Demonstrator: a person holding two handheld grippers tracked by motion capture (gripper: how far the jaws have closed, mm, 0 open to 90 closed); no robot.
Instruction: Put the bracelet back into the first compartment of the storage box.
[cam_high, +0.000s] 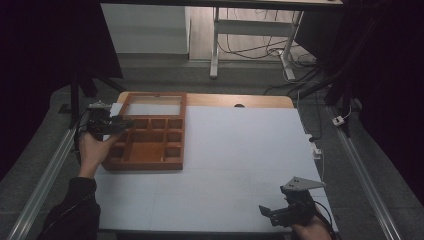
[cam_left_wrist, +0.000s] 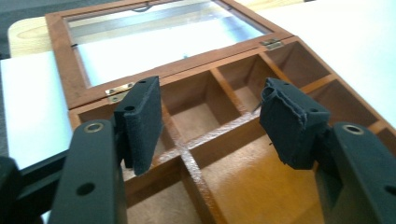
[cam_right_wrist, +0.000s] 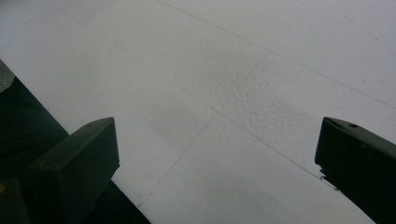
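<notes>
Inspection of the table: a wooden compartment box (cam_high: 150, 145) lies on the white mat (cam_high: 240, 150) at the far left, with its glass-paned lid (cam_high: 152, 104) swung fully back and lying flat beyond the hinges (cam_left_wrist: 116, 89). The compartments I can see are empty.

My left gripper (cam_high: 116, 124) sits at the box's left wall, over the rear compartments. In the left gripper view its jaws stand spread, padded faces apart, with the cross dividers (cam_left_wrist: 187, 154) between and below them. They pinch nothing, and I cannot tell whether either pad touches the wood.

My right gripper (cam_high: 272, 212) hangs low over bare mat at the near right corner, well apart from the box. Its jaws are also spread wide and empty.

I judge the step in hand to be an approach to the open box, likely to close the lid or steady the body. The next move calls for carrying the left gripper back past the hinges to the lid's far frame, taking the wood rather than the glass, and lifting it in an arc over the hinge line.
</notes>
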